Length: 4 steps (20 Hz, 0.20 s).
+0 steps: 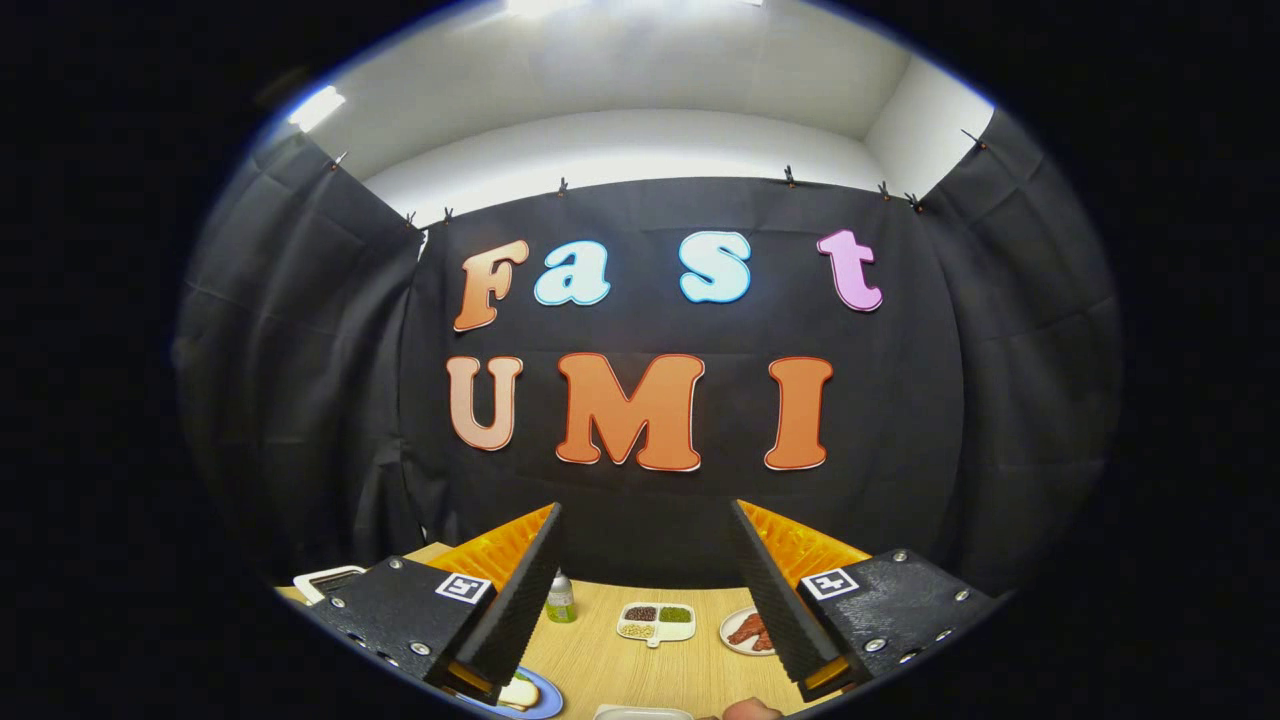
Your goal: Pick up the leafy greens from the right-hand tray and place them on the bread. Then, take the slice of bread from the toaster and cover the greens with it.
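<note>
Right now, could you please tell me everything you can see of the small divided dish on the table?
The divided dish is a small white tray with rounded corners and three compartments: dark reddish grains, green bits and pale grains. It lies flat on the wooden table, beyond the open claw, between a small green-capped bottle and a plate of reddish food, touching neither.

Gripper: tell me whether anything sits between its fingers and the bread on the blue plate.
Nothing visible does. The gripper is open and empty, raised above the wooden table. The bread on the blue plate lies just under the left finger's tip, partly hidden by it. The small bottle and divided dish stand farther off.
</note>
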Motion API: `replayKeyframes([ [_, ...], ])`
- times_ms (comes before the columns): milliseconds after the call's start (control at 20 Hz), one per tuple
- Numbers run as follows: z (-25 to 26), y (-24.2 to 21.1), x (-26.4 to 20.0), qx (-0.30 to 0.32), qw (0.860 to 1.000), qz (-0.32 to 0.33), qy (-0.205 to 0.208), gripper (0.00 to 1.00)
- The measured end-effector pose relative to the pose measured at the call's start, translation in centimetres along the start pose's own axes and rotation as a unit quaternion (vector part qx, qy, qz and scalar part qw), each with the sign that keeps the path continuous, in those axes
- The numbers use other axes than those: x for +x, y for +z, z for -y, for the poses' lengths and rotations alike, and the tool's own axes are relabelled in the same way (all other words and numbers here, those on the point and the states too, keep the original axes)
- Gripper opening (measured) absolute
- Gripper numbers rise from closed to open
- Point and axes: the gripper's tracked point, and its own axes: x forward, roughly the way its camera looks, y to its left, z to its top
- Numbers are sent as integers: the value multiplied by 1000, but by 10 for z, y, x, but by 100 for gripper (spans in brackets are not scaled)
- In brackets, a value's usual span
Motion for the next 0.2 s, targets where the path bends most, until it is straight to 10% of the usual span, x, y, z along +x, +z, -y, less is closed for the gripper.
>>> replayKeyframes([
  [200, -4, 3, 1, 0, 1000, 2, 6, 97],
])
